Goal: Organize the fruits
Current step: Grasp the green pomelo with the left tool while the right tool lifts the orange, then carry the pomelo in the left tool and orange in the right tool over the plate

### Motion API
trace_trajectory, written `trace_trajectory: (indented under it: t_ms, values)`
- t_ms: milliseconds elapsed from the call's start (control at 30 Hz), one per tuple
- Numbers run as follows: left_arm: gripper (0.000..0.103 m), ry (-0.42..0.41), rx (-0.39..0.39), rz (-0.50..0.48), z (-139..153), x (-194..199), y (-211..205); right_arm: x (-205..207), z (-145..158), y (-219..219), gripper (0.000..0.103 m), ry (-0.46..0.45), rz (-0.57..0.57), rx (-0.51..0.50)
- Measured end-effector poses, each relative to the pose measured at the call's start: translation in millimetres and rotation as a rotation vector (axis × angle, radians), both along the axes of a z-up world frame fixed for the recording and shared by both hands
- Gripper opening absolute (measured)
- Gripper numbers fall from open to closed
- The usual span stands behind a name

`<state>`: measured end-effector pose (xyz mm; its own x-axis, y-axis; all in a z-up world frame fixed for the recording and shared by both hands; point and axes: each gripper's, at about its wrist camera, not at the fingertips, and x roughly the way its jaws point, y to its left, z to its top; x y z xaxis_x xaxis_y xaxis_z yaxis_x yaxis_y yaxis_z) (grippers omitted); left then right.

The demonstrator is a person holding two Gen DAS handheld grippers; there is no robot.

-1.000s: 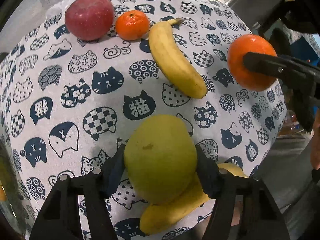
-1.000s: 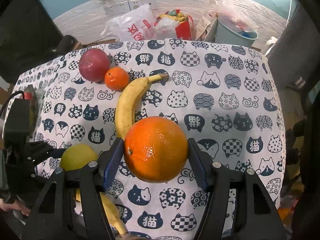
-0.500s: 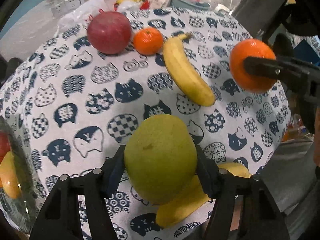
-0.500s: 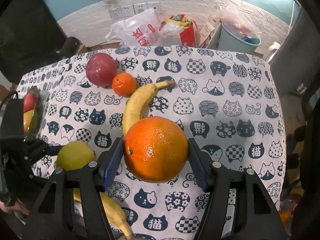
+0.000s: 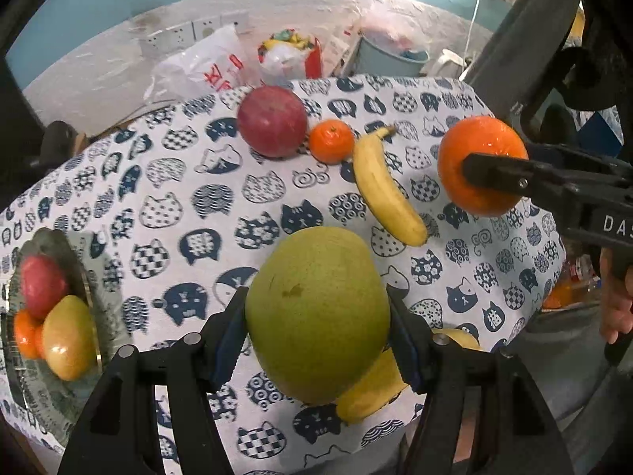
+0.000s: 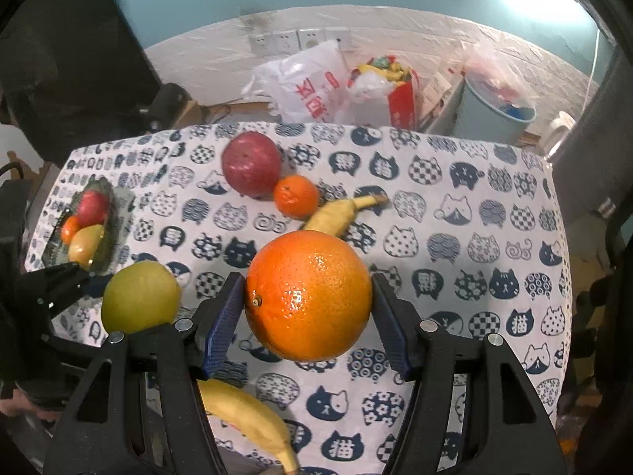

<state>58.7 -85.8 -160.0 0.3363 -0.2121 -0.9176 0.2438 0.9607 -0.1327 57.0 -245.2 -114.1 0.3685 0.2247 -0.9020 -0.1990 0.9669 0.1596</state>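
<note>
A: Holding the green pear [image 5: 316, 322] clenched in my left gripper [image 5: 318, 340], above the cat-print tablecloth [image 5: 221, 198]. And the right?

B: My right gripper [image 6: 308, 304] clamps the big orange [image 6: 309, 295]. At six o'clock a banana [image 6: 253, 415] lies beneath. At eleven, farther off, sit the red apple [image 6: 251, 164] and small tangerine [image 6: 296, 196]; at nine, the fruit dish [image 6: 114, 213].

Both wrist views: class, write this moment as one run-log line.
left gripper: shut on green pear | right gripper: shut on large orange | both clear of tablecloth | glass dish: holds fruit
</note>
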Motion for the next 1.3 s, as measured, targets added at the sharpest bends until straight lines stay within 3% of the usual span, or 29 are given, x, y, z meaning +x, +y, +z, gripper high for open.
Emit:
trace_trajectory:
  t_ms: [433,1300]
  values:
    - [0.067,-0.101,-0.010,0.062,40.5,-13.3,34.6,-1.1,22.8,33.5,0.064,-0.048,0.074,0.038]
    - [0.067,-0.134,-0.034,0.273,55.8,-46.4,134.5,6.2,44.6,151.3,0.064,-0.081,0.280,0.072]
